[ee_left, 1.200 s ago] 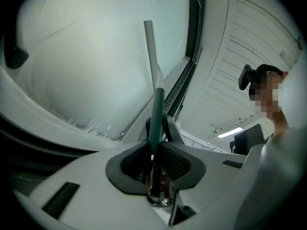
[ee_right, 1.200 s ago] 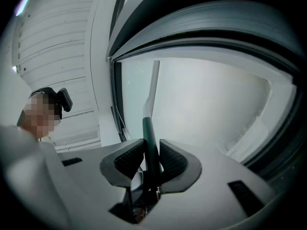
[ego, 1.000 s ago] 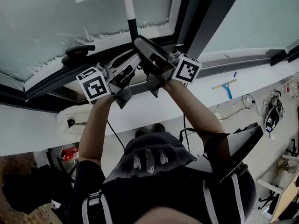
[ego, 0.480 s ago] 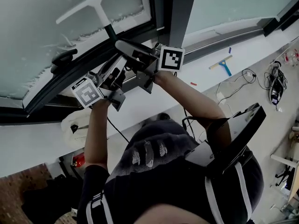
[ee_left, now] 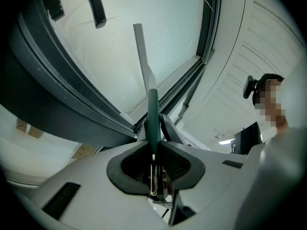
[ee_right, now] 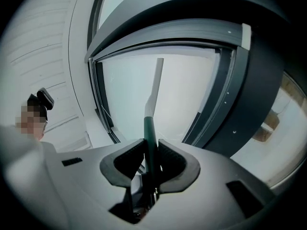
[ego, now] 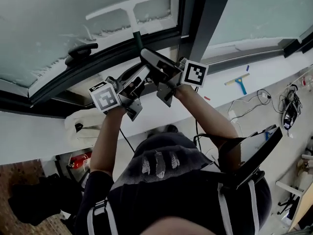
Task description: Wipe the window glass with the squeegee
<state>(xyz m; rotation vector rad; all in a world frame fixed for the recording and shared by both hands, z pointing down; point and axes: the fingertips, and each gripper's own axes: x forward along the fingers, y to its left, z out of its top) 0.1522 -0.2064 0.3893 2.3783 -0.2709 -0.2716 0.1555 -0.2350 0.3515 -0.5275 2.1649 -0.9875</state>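
Left gripper (ee_left: 154,128): jaws clamped on the squeegee (ego: 131,13) handle.
Right gripper (ee_right: 150,150): jaws also pinch that handle.
Squeegee position: blade flat on the window glass (ego: 58,28), low on the pane, just above the frame (ego: 98,58).
Risk: the slim, round handle may roll between the pads, tilting the blade and leaving streaks.
Risk: the blade may knock the frame, leaving the foam line (ego: 112,31) behind.
Materials: dark green handle, pale T-shaped head, ribbed black pads, filmy glass, dark frame.
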